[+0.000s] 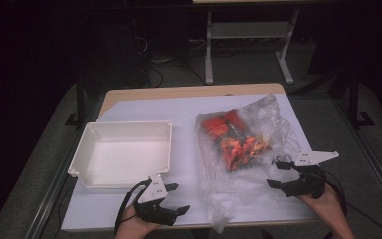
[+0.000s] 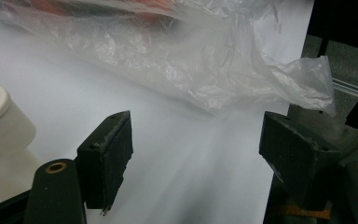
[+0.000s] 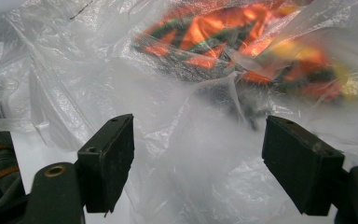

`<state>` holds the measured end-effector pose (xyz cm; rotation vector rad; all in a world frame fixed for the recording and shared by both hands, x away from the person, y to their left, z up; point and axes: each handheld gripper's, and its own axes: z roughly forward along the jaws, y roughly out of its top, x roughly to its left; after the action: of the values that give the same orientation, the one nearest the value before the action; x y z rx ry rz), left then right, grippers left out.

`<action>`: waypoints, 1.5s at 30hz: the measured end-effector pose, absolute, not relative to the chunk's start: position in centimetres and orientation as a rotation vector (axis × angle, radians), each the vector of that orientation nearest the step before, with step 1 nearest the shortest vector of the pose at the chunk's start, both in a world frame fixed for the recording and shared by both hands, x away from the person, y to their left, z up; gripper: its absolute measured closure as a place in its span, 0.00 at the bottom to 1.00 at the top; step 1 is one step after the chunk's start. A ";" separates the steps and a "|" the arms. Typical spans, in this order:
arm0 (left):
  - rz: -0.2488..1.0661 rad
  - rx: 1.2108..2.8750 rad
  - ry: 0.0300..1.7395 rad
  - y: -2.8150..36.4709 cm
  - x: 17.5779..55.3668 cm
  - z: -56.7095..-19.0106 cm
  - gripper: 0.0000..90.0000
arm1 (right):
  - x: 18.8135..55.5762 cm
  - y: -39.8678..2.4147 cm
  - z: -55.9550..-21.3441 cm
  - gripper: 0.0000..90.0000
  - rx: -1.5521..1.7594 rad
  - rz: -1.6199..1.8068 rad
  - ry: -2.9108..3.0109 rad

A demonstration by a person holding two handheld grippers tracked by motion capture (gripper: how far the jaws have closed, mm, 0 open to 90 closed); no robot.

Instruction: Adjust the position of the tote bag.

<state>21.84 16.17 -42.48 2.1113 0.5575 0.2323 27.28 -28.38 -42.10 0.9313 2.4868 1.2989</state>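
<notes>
The clear plastic bag [image 1: 238, 159] lies flat on the desk [image 1: 144, 107] between the two grippers, its crumpled near end reaching toward the person, probably so either side can be taken. Inside it sit the orange and red wrapped items [image 1: 234, 142], bunched toward the far half, ahead of the right gripper [image 1: 277, 174] and off to the side of the left gripper [image 1: 175, 197].

Both grippers are spread wide with nothing between the jaws. The right gripper rests at the bag's edge and faces straight into the loose film, as if lined up for a pinch; in the right gripper view the film [image 3: 191, 154] lies just ahead of the jaws. The left gripper hovers over bare desk, the bag's near end ahead of it.

The empty white tray [image 1: 87, 164] sits just beyond the left gripper, open side up, a likely destination for the contents. Slack, wrinkled film covers the items, so it stands in the way of reaching them directly.
</notes>
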 end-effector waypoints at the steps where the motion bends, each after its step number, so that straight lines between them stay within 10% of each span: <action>1: 0.229 2.109 0.558 16.2 21.8 -42.5 0.28 | 27.3 -28.4 -42.1 0.27 0.930 1.302 2.486; 45: 0.040 2.390 0.106 6.9 28.9 -36.8 0.28 | 27.7 -29.6 -40.8 0.27 0.865 1.345 2.517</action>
<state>28.88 6.86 -36.78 2.3903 0.1062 0.0404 27.69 -29.62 -40.84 0.8650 2.5173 1.3453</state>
